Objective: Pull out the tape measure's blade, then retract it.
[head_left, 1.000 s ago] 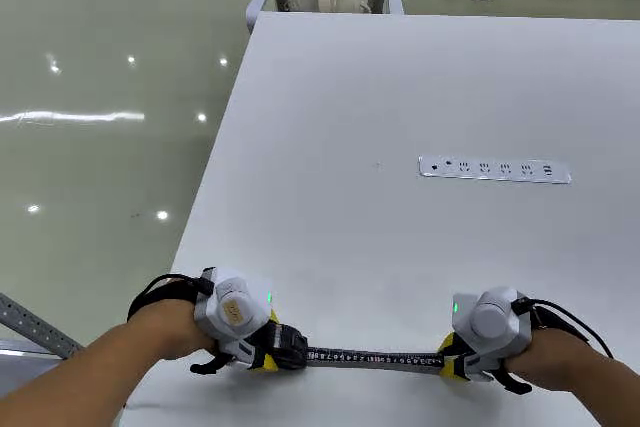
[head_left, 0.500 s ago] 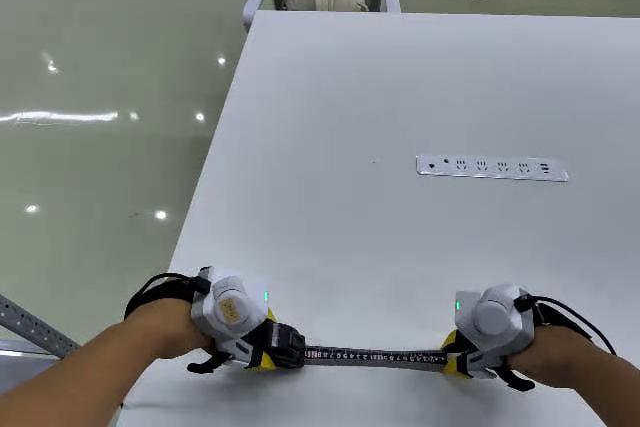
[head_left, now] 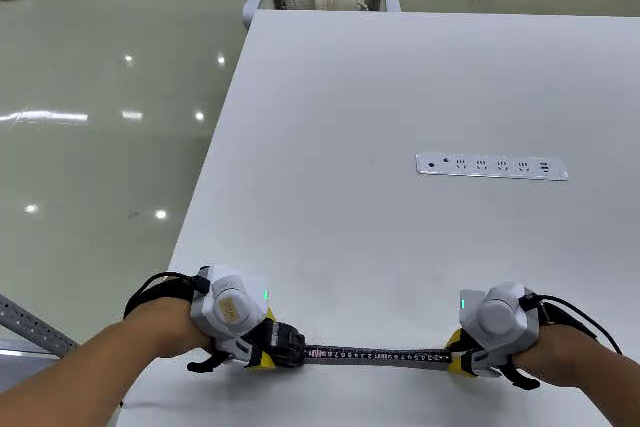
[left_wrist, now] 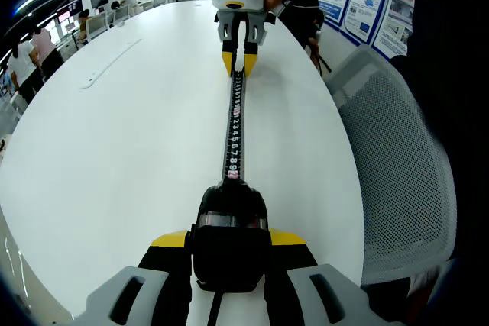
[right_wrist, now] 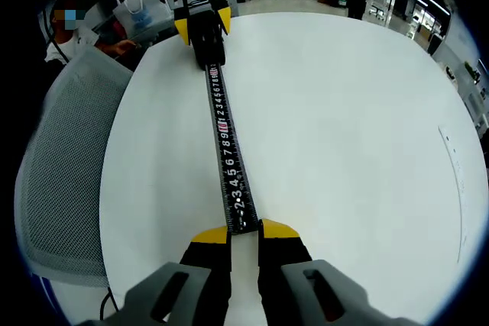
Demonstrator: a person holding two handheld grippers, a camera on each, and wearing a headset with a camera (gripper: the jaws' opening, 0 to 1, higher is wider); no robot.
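Now right gripper (head_left: 458,359) sits slightly further toward 3 o'clock, jaws clamped on the dark numbered steel blade (head_left: 375,355); left gripper (head_left: 270,347) jaws grip the black tape-measure case (head_left: 290,345) at 7 o'clock on the white table (head_left: 400,97). Pull-out continuing; retraction pending.

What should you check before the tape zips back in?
1. Left claw shut on the case: ok.
2. Right claw pinching the blade at its tip: ok.
3. Blade pulled out and straight between the claws, no twist: ok.
4. Blade lying low over the table, with nothing across it: ok.
5. Power strip well away from the blade: ok.
6. Blade free to slide back into the case: cannot tell.
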